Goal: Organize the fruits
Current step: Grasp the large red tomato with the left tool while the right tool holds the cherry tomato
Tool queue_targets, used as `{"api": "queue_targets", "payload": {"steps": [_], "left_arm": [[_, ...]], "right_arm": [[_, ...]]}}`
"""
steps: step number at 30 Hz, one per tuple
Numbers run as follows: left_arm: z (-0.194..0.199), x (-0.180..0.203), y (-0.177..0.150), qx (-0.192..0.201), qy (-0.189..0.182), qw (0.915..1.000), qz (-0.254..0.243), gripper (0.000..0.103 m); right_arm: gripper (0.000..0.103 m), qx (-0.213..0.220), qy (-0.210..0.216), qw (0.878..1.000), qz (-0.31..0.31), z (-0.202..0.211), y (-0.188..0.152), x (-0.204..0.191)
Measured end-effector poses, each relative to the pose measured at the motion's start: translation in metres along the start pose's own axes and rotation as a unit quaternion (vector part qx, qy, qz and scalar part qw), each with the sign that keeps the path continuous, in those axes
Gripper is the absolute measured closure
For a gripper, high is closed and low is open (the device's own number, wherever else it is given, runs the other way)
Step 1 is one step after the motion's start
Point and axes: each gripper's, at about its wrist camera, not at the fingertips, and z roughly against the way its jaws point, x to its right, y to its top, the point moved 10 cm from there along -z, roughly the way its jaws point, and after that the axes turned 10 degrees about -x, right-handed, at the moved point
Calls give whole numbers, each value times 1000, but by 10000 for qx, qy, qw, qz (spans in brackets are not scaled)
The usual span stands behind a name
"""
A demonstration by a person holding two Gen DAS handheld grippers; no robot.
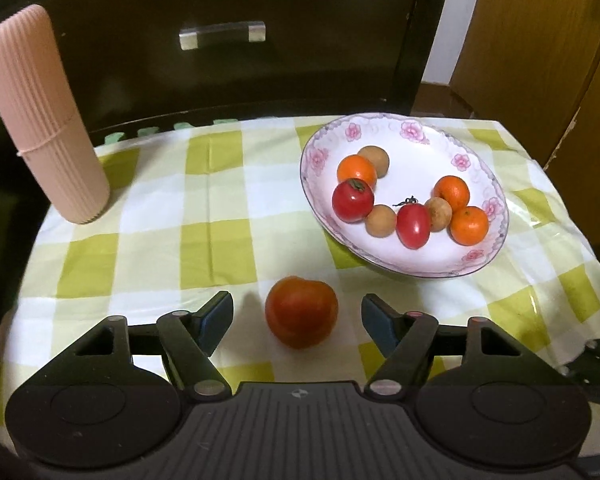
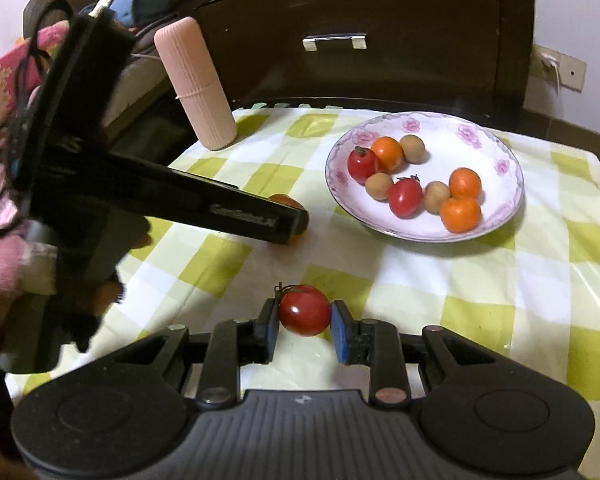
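**Two claws gathering the last loose tomatoes toward a fruit plate**

A tabletop (image 1: 160, 208) covered in a green-and-white checked cloth fills both views, with a dark wooden cabinet behind it. A tall ribbed pink container (image 1: 40, 120) stands at the far left edge of the cloth.

On the right side sits a white plate (image 1: 472, 258) with a pink flower border. It already holds three small oranges, three round tan fruits that look like longans, and two small red tomatoes, loosely mixed.

The step in hand appears to be collecting the remaining loose fruit for the plate.

The left claw (image 1: 297, 312) angles down toward the cloth with its jaws standing wide, one on each side of a large tomato (image 1: 301, 312) that rests on the tabletop. Neither pad touches it. The next move here would call for lowering a little and closing evenly on the fruit's widest part without bruising it.

The right claw (image 2: 305, 312) also points downward and is clamped on a cherry tomato (image 2: 305, 310), its blue pads pressing both sides, stem to the left. It is near the tabletop, well short of the plate. It likely needs carrying over the rim and a gentle release among the other tomatoes.

A pink sleeve shows at the left edge of the right wrist view.
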Motion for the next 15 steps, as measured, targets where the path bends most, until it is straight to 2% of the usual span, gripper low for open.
{"api": "queue_targets", "payload": {"steps": [6,15], "left_arm": [[-11,7,-1,-115,139,9998,-68,44],[-22,8,2,-191,230,9996,-16,49]], "right_arm": [[75,13,11,9999,-135,0,4,17],[75,12,31,9998,-220,-2,6,28]]}}
